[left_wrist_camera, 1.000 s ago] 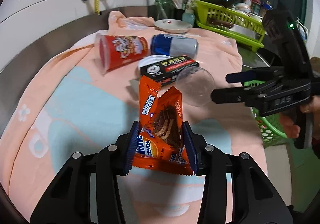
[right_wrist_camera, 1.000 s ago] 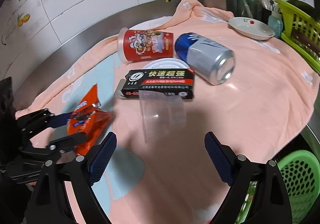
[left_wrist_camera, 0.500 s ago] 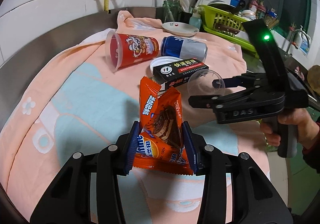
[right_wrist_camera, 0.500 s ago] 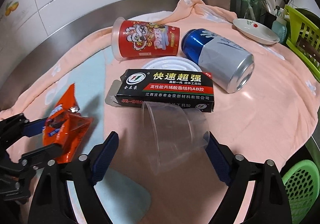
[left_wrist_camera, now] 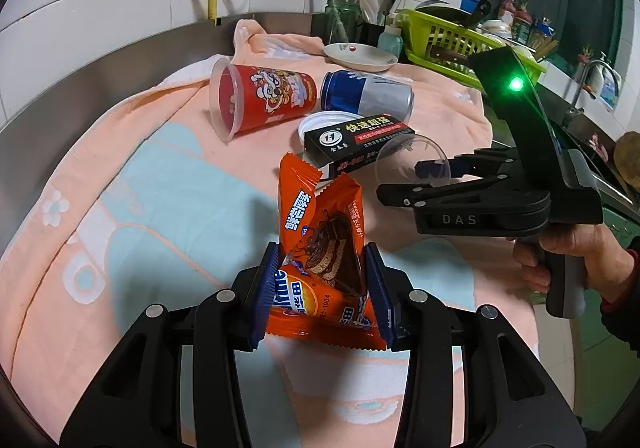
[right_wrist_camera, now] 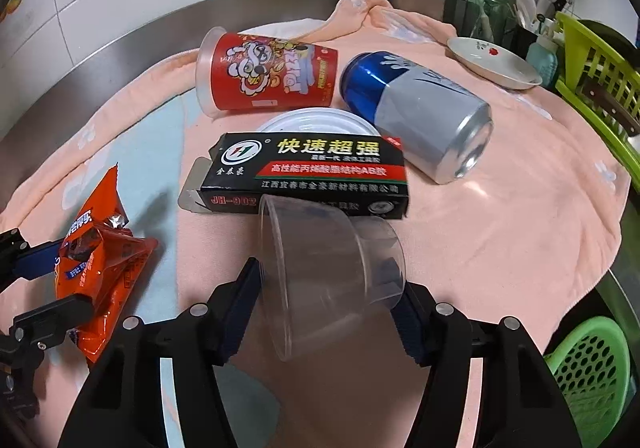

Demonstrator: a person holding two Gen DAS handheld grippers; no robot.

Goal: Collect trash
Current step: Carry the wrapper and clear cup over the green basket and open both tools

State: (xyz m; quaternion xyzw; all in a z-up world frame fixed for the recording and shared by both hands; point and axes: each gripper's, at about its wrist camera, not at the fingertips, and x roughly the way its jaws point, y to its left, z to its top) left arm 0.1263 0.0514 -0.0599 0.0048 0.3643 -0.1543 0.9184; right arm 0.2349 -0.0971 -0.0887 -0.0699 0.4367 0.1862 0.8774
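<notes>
The left gripper (left_wrist_camera: 322,288) is clamped on a crumpled orange foil snack wrapper (left_wrist_camera: 320,248), which is held above the peach and pale-blue towel (left_wrist_camera: 140,188) covering the surface. The right gripper (right_wrist_camera: 326,300) has its blue-padded fingers (right_wrist_camera: 240,304) set on either side of a clear plastic cup (right_wrist_camera: 332,272) lying on its side on the towel; whether the pads press the cup cannot be determined.

Just beyond the cup lies a black rectangular cardboard glue box (right_wrist_camera: 308,176), resting partly on a flat white round lid (right_wrist_camera: 316,122). Farther back, a red printed plastic snack cup (right_wrist_camera: 268,76) lies on its side at the left, with a blue and silver drink can (right_wrist_camera: 420,116) on its side at the right. A white shallow dish (right_wrist_camera: 492,62) sits at the far right. A green perforated plastic basket (right_wrist_camera: 592,372) stands below the surface edge at the near right.
</notes>
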